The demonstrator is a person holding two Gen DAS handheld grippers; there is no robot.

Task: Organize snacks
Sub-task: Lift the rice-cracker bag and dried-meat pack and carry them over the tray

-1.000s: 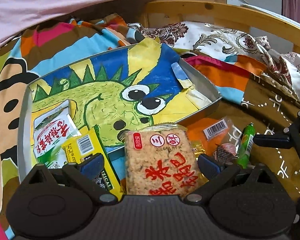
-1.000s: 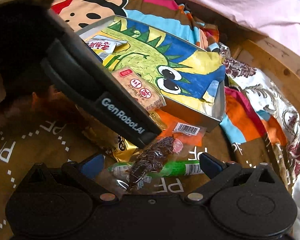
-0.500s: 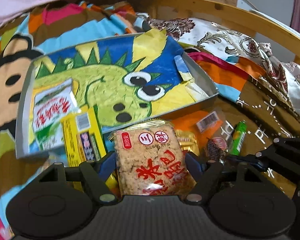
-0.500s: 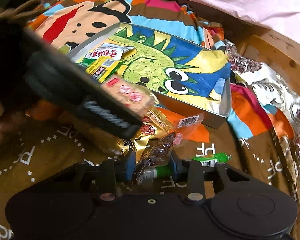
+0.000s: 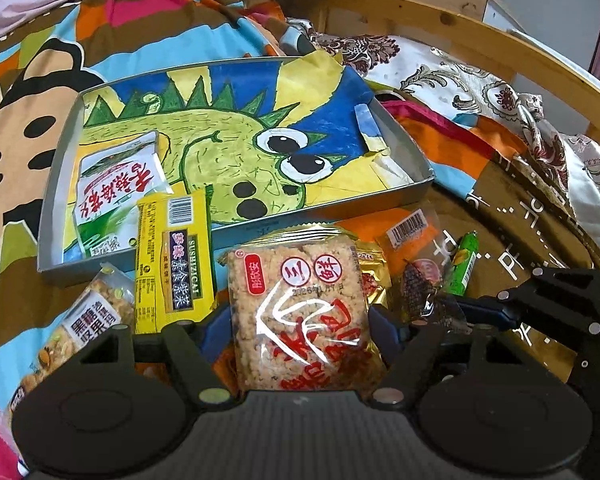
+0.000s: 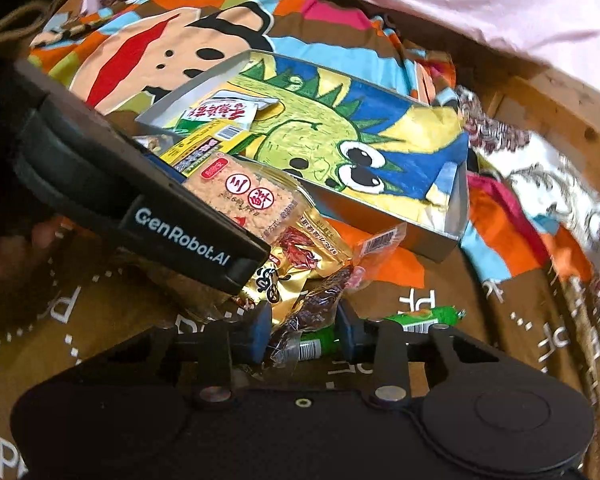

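Observation:
A rice cracker packet [image 5: 300,312] with red print sits between my left gripper's [image 5: 298,324] blue pads, which press its sides while the jaws are still closing. It lies just in front of the grey tray [image 5: 404,136] lined with a dinosaur drawing. My right gripper [image 6: 304,332] is closing too, its pads pressing a clear packet of dark brown snack [image 6: 312,308]; a green stick [image 6: 420,316] lies under it. The tray holds a white-green packet [image 5: 116,188]. A yellow seaweed packet [image 5: 176,256] hangs over its front rim.
A gold packet [image 6: 300,256] and a barcoded clear wrapper [image 5: 412,232] lie between the two grippers on the patterned bedspread. A nut bar packet [image 5: 84,320] rests left of the tray. The left gripper's black body [image 6: 140,200] crosses the right wrist view. A wooden bed frame [image 5: 480,40] curves behind.
Both grippers went from wide open to closed on their packets. The left gripper has shifted and rolled a little, bringing the nut bar packet into view at lower left.

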